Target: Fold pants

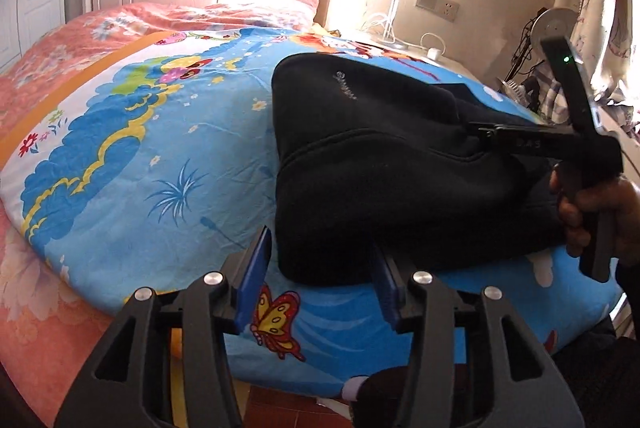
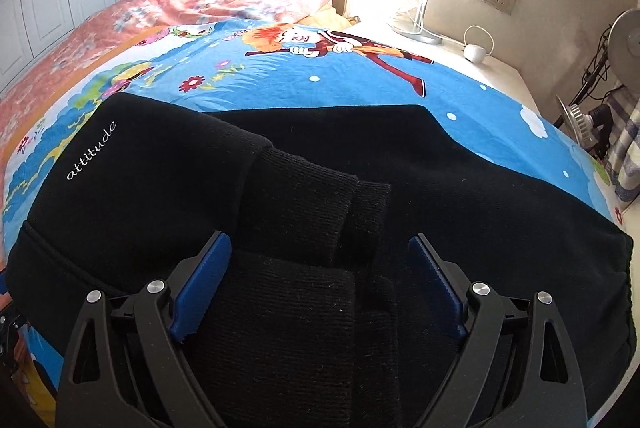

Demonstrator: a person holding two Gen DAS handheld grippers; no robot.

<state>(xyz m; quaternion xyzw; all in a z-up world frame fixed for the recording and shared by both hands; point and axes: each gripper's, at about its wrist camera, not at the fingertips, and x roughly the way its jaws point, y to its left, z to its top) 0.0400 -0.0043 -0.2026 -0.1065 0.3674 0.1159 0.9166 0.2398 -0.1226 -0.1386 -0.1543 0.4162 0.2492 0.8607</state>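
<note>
**Item: black knit pants, part-folded, on the bed**

Location: the pants [image 2: 168, 195] lie on the blue cartoon-print quilt [image 1: 132, 155], toward the side of the bed nearest me. They are bundled into a compact, thick stack, with the ribbed cuffs [image 2: 304, 211] lying on top.

Handling, as I judge it: soft, thick and limp, with no stiffness of its own. Light enough for one gripper, though any unsupported part will sag. The knit should give the pads good purchase, so slipping is unlikely. Nothing here is fragile. I would take hold at a doubled edge or at the ribbed cuffs, pinching all the layers together so the stack does not slide apart.

Grippers: the left gripper [image 1: 320, 284] hangs at the near corner of the bundle, jaws parted, with the fabric edge just at the right pad and not pinched. The right gripper [image 2: 320, 284] stands spread wide over the cuffs, and neither pad presses on the cloth.

Views compared: the left wrist view shows the bundle's whole outline, the person's hand [image 1: 592, 211] and the right tool seen from the side. The right wrist view shows the layering, the rib texture and the embroidered "attitude" lettering [image 2: 92, 151], which the left view shows only as a small blur.
</note>
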